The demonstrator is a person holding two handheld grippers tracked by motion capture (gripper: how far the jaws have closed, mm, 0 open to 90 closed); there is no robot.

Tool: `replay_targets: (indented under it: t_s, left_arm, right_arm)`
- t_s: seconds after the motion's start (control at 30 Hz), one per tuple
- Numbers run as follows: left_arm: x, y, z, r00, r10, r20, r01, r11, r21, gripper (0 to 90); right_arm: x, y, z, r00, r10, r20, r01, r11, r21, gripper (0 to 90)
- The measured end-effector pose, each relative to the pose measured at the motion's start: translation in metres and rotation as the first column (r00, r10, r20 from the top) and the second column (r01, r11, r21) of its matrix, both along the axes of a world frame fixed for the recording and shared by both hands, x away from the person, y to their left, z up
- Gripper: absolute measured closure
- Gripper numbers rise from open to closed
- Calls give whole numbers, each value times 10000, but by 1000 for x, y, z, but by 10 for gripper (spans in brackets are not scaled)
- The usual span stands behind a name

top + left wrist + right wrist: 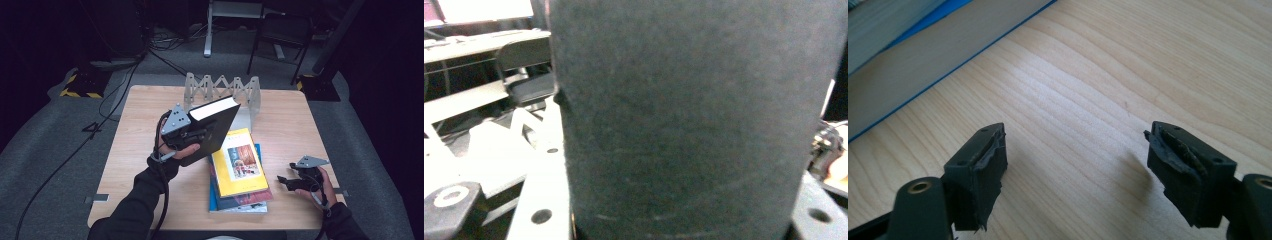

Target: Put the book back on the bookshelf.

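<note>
Black book [216, 131], thick, white-paged, tilted

The book [215, 131] in my left gripper [192, 135] has a plain black cover and a white page edge; up close its cover [689, 120] reads as dull charcoal grey. My left gripper is black with a grey plate on top, and so is my right gripper [289, 183]; its jaw pads are matt black. The top book of the stack [239, 162] is yellow with a reddish-brown picture on a pale panel. Under it lies a dark red one [257, 198], then a blue one [235, 205]. The table [145, 130] is light wood with a fine straight grain. The folding rack [222, 90] at the far side is pale grey. My sleeves are black.
</note>
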State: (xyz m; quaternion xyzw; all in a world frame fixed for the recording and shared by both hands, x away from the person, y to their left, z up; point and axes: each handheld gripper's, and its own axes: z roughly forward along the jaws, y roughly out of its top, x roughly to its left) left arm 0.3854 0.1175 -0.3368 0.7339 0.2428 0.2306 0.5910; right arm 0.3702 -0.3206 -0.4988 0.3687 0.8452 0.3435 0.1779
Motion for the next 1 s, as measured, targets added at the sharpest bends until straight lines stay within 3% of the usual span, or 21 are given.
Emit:
replay_targets:
  t_s: [0.27, 0.53, 0.7, 0.83, 1.0]
  left_arm:
    - [8, 17, 1, 9965, 831, 1, -831, 9965, -39, 517]
    - [21, 30, 7, 9847, 1737, 127, -1736, 9848, -80, 517]
    - [29, 29, 16, 9779, 2084, 151, -2084, 9780, -31, 517]
    - [43, 23, 23, 9671, 2540, 137, -2539, 9672, -24, 517]
    - [62, 18, 24, 9591, 2828, -108, -2829, 9591, -67, 517]
  right_arm:
    - [0, 0, -1, 10000, 22, -24, -22, 10000, 79, 235]
    - [1, -1, -2, 9999, -54, -127, 57, 9995, 303, 231]
    - [1, -1, -2, 9999, -73, -116, 76, 9995, 305, 231]
    - [1, -1, -2, 9999, -91, -113, 95, 9994, 336, 232]
    - [1, -1, -2, 9999, -77, -116, 81, 9994, 344, 232]
